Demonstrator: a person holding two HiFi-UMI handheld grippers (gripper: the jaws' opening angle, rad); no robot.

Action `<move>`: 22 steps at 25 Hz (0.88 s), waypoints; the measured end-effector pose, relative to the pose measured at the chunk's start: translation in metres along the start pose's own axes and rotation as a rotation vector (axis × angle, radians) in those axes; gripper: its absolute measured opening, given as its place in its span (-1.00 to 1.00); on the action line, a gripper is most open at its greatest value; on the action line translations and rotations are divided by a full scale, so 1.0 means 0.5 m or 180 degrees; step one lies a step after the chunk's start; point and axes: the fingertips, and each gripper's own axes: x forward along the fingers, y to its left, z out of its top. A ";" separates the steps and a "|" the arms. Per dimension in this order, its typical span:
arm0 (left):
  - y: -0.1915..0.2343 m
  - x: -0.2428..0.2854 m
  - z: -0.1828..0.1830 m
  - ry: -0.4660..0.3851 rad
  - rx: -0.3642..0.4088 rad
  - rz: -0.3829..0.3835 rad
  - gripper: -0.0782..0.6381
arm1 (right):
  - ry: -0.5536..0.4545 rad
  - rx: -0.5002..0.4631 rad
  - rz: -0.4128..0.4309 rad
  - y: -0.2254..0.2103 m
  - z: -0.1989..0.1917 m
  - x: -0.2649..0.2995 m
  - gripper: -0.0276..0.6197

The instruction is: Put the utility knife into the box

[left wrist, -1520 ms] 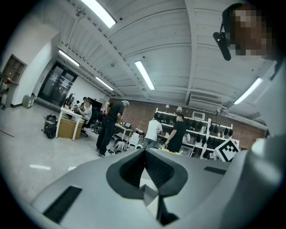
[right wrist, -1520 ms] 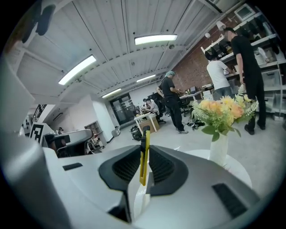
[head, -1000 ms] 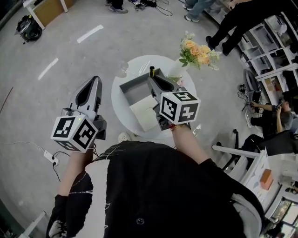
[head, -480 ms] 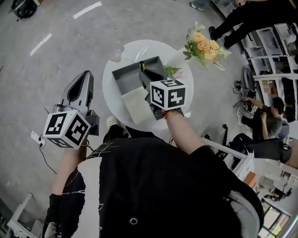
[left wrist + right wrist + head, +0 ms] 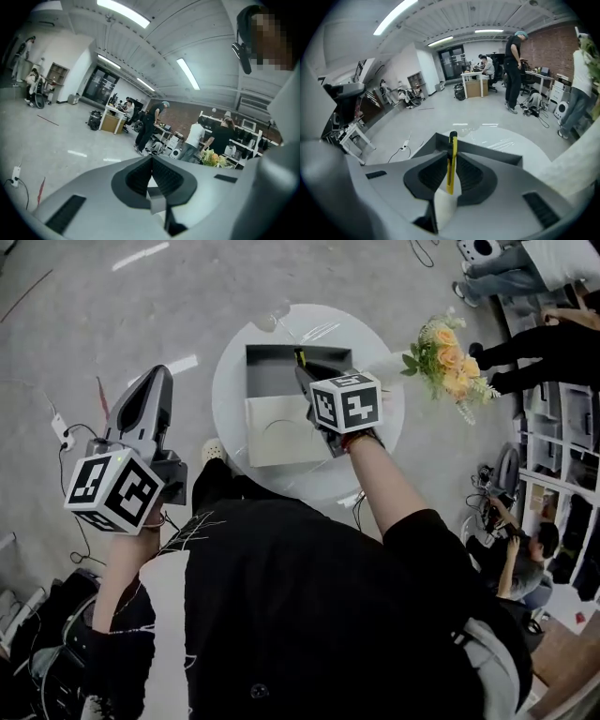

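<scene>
Two claws: right claw [image 5: 451,155] clamps half-hidden utility knife [image 5: 452,143]; left claw [image 5: 151,161] closed, empty.

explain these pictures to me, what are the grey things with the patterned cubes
No robot here: a person carries two grippers, one per arm; the patterned cubes are part of them. The top-down picture comes from a camera on the person's head, the other two from cameras riding on each gripper. A round white table carries an open grey box, with a bouquet beside it. The right gripper clamps a yellow utility knife over the box; the left gripper is shut and empty.
</scene>
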 end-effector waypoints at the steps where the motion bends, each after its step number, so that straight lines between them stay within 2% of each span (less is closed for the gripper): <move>1: 0.002 -0.016 -0.001 -0.0045 -0.0025 0.0079 -0.75 | 0.0056 -0.0075 0.0054 0.000 -0.005 0.005 -0.72; 7: 0.001 -0.108 -0.021 -0.0284 -0.0084 0.0488 -0.75 | 0.0354 -0.0212 0.0363 0.002 -0.038 0.033 -0.72; 14: -0.004 -0.199 -0.033 -0.0544 -0.0144 0.0869 -0.75 | 0.0672 -0.0619 0.0569 -0.004 -0.047 0.064 -0.72; 22: 0.007 -0.279 -0.040 -0.0667 -0.0197 0.1174 -0.75 | 0.1210 -0.0991 0.0803 0.010 -0.066 0.088 -0.72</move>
